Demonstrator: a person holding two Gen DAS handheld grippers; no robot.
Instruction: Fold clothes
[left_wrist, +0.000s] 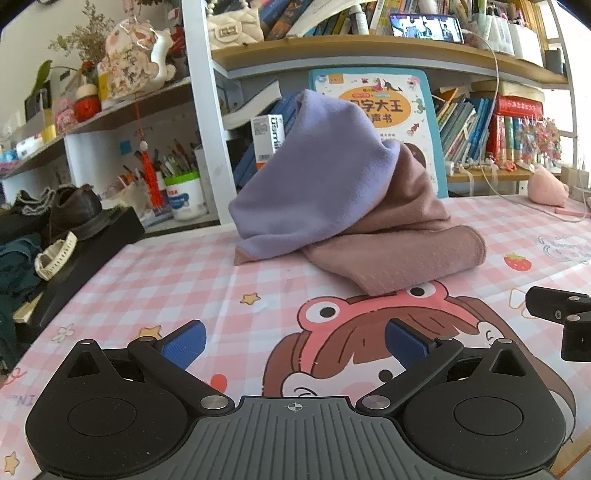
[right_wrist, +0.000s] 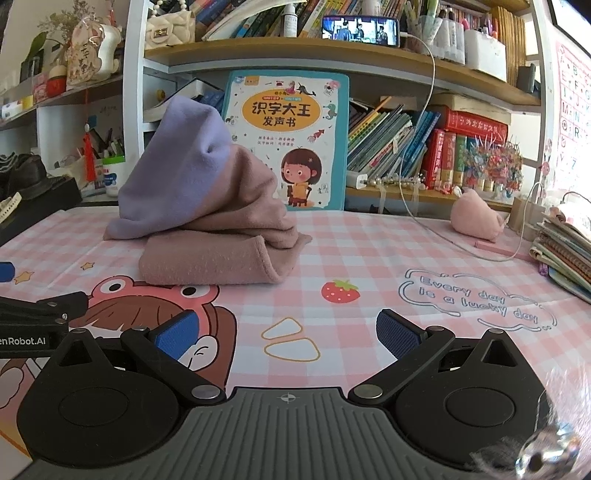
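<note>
A crumpled garment, lilac on one part (left_wrist: 314, 177) and dusty pink on the other (left_wrist: 399, 243), sits heaped in a peak on the pink checked table mat (left_wrist: 177, 280). It also shows in the right wrist view (right_wrist: 207, 225), with a rolled pink fold at its front. My left gripper (left_wrist: 295, 343) is open and empty, low over the mat, short of the garment. My right gripper (right_wrist: 288, 336) is open and empty, to the right of the left one and short of the garment. Part of the right gripper's body (left_wrist: 561, 317) shows at the left view's right edge.
A picture book (right_wrist: 288, 140) stands behind the garment under a bookshelf (right_wrist: 332, 59). A pink plush (right_wrist: 474, 218) and a charging cable (right_wrist: 461, 243) lie at the back right. Stacked notebooks (right_wrist: 565, 254) are at the right edge. Shoes on a black box (left_wrist: 70, 225) are left.
</note>
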